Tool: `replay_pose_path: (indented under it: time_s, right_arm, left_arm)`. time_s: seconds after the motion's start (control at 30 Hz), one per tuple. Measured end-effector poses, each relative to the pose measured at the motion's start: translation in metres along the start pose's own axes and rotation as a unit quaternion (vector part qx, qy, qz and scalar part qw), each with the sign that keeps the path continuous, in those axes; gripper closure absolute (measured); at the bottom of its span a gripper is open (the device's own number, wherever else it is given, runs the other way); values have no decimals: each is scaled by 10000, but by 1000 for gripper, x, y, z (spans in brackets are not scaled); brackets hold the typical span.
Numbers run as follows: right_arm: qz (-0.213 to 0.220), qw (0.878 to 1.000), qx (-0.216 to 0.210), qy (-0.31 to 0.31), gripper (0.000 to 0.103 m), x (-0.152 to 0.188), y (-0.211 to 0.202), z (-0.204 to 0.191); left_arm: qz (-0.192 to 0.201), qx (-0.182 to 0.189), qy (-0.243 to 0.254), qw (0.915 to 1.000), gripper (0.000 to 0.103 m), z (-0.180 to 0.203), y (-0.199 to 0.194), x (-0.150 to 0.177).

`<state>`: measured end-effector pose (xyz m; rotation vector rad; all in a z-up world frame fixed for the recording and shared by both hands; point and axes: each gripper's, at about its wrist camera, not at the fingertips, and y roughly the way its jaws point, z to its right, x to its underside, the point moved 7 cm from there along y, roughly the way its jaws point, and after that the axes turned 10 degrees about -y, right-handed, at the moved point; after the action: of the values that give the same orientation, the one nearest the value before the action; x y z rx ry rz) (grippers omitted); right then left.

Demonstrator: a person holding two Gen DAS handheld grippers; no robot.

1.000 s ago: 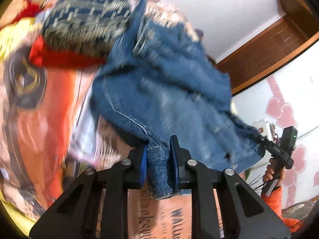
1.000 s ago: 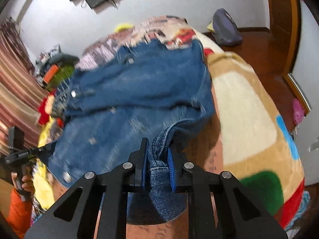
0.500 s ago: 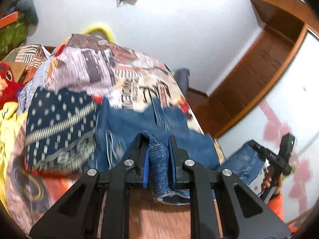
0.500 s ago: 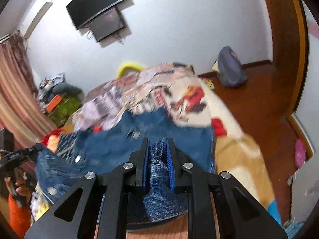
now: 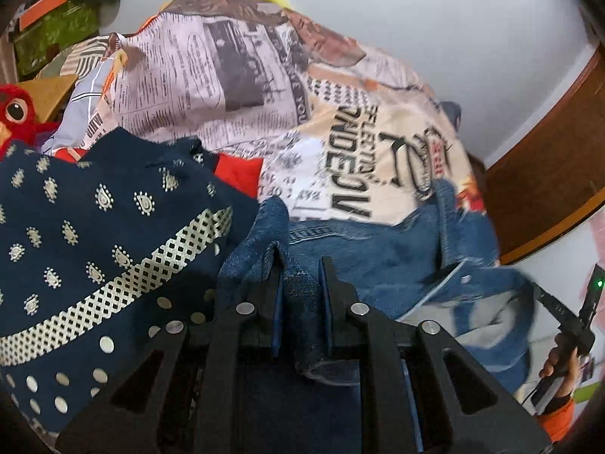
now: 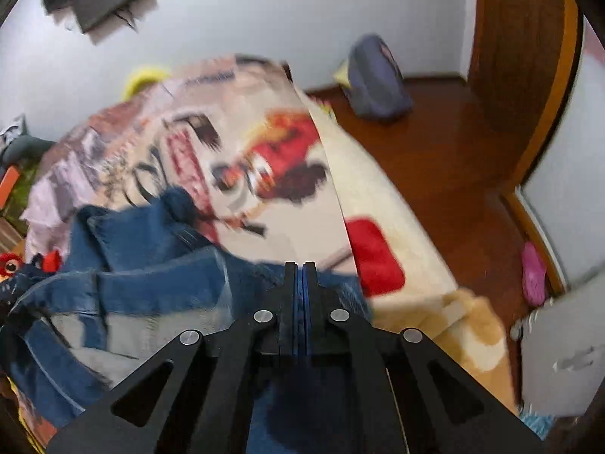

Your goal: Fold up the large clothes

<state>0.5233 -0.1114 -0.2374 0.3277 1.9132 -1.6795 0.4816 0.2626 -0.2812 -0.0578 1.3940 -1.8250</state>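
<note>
A blue denim jacket [image 5: 378, 257] lies bunched on the printed bedspread [image 5: 363, 143]. My left gripper [image 5: 300, 265] is shut on a thick fold of its denim, which sticks up between the blue pads. In the right wrist view the same jacket [image 6: 151, 287] spreads to the lower left, its pale lining showing. My right gripper [image 6: 300, 265] is closing and its pads meet with no cloth between them; denim lies just under it. At the right edge of the left wrist view a hand holds the right gripper [image 5: 574, 325].
A navy patterned garment [image 5: 94, 227] lies left of the jacket, with a red plush toy [image 5: 15, 113] beyond it. A grey backpack [image 6: 378, 79] sits on the wooden floor [image 6: 453, 170] past the bed. A pink slipper [image 6: 533, 272] lies near the door frame.
Both grippers swept forward across the bed and carried the jacket's edge over. The denim fold that the right gripper held has slipped out, and its jaws have come together.
</note>
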Motion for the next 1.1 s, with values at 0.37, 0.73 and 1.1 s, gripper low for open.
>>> replay_pose_path:
  time_s: [0.37, 0.73, 1.1]
  right_arm:
    - [339, 9954, -384, -807, 100, 21, -69, -36]
    - [-112, 9800, -1203, -1579, 95, 77, -85, -107]
    - [-1131, 9678, -1657, -1518, 95, 69, 1, -142]
  left_arm:
    - [547, 0, 933, 9941, 52, 30, -74, 11]
    - [-476, 282, 1622, 9852, 48, 53, -60, 87]
    - [-961, -183, 1927, 9764, 48, 66, 18, 60]
